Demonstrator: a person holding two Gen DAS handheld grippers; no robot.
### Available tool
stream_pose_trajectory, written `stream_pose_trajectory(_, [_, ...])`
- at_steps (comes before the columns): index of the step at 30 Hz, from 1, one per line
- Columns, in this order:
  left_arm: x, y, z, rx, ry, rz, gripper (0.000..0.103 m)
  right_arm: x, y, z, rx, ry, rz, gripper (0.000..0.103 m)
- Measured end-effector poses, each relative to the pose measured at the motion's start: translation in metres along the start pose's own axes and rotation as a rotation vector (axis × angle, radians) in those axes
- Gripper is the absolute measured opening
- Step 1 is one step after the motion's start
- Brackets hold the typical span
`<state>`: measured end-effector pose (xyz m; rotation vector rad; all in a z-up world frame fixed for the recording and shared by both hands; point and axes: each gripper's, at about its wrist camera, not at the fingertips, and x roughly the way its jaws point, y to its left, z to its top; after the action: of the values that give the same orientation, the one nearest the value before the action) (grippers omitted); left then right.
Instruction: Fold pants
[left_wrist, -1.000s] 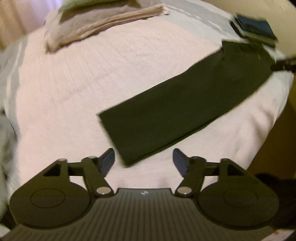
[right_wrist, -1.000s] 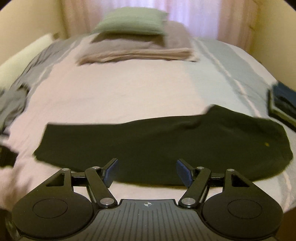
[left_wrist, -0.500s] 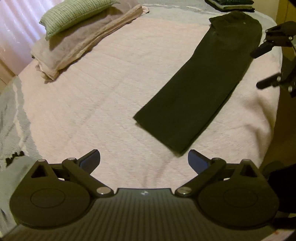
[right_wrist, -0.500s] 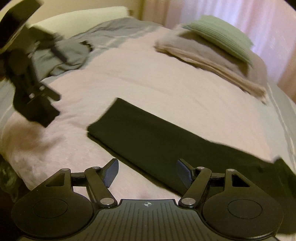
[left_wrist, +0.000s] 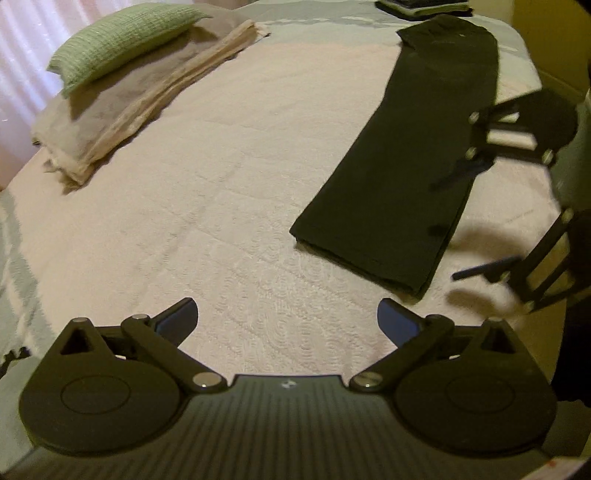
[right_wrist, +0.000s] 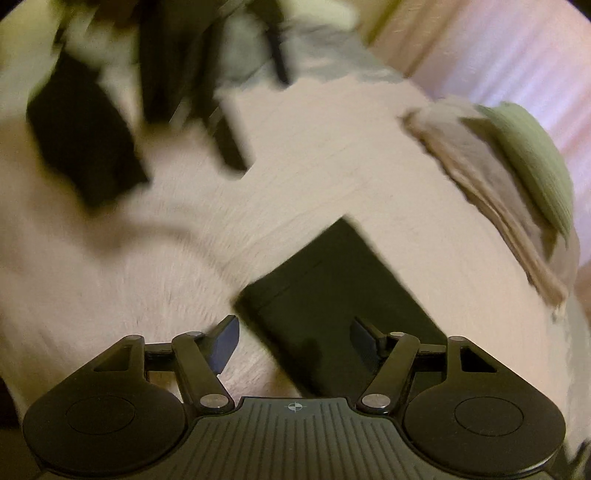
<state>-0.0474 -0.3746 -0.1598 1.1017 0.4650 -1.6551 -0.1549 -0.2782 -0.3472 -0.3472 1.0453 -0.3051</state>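
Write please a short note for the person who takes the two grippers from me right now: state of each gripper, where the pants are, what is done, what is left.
Left gripper: open, holds nothing, above the pale pink quilted bedspread, short of the hem end of the pants.
Right gripper: open, holds nothing, low over the hem end; this view is blurred.
Long dark fabric pants: flat on the bed, one leg laid over the other as a long strip.
Done: lengthwise fold.
Left: probably grip the hem end and fold it toward the waist, then fold once more.
Green knitted cushion on the beige folded blankets lies apart, not in the way.
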Motion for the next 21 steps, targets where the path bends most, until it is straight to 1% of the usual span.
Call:
stream_pose_trajectory(1, [0.004, 0.003, -0.003, 0.005, -0.003, -0.017, 0.102, 0.011, 0.009, -0.002, -0.064, 0.031, -0.002, 0.061])
stream_pose_trajectory(3, [0.011, 0.009, -0.008, 0.015, 0.002, -0.036, 0.102, 0.021, 0.023, -0.006, -0.156, 0.026, -0.041, 0.06])
stream_pose_trajectory(4, [0.014, 0.011, -0.01, 0.013, 0.007, -0.034, 0.102, 0.026, 0.028, -0.007, -0.197, 0.024, -0.065, 0.059])
stream_pose_trajectory(6, [0.019, 0.017, -0.013, -0.003, 0.007, -0.034, 0.102, 0.034, 0.032, -0.007, -0.224, 0.022, -0.106, 0.052])
stream_pose_trajectory(8, [0.022, 0.021, -0.016, -0.02, 0.003, -0.03, 0.102, 0.043, 0.032, -0.005, -0.22, 0.027, -0.126, 0.041])
stream_pose_trajectory(9, [0.023, 0.023, -0.017, -0.026, 0.004, -0.031, 0.102, 0.046, 0.031, -0.004, -0.224, 0.028, -0.136, 0.039])
stream_pose_trajectory(10, [0.023, 0.024, -0.018, -0.033, 0.001, -0.033, 0.102, 0.05, 0.03, -0.004, -0.225, 0.032, -0.129, 0.033])
stream_pose_trajectory(11, [0.022, 0.025, -0.018, -0.036, -0.001, -0.034, 0.102, 0.05, 0.027, -0.002, -0.214, 0.031, -0.117, 0.02])
stream_pose_trajectory(13, [0.02, 0.027, -0.017, -0.035, -0.004, -0.044, 0.102, 0.041, 0.015, 0.003, -0.152, 0.004, -0.114, 0.012])
stream_pose_trajectory(14, [0.017, 0.027, -0.017, -0.036, -0.008, -0.048, 0.102, 0.033, 0.006, 0.005, -0.108, -0.012, -0.116, 0.01])
stream_pose_trajectory(17, [0.006, 0.031, -0.011, -0.019, -0.027, -0.054, 0.101, 0.004, -0.025, 0.016, 0.026, -0.058, -0.127, 0.009])
stream_pose_trajectory(19, [0.0, 0.032, -0.003, 0.009, -0.041, -0.055, 0.101, -0.014, -0.05, 0.022, 0.135, -0.088, -0.137, 0.009])
stream_pose_trajectory(21, [-0.005, 0.033, 0.008, 0.041, -0.062, -0.061, 0.101, -0.033, -0.078, 0.027, 0.267, -0.114, -0.126, 0.008])
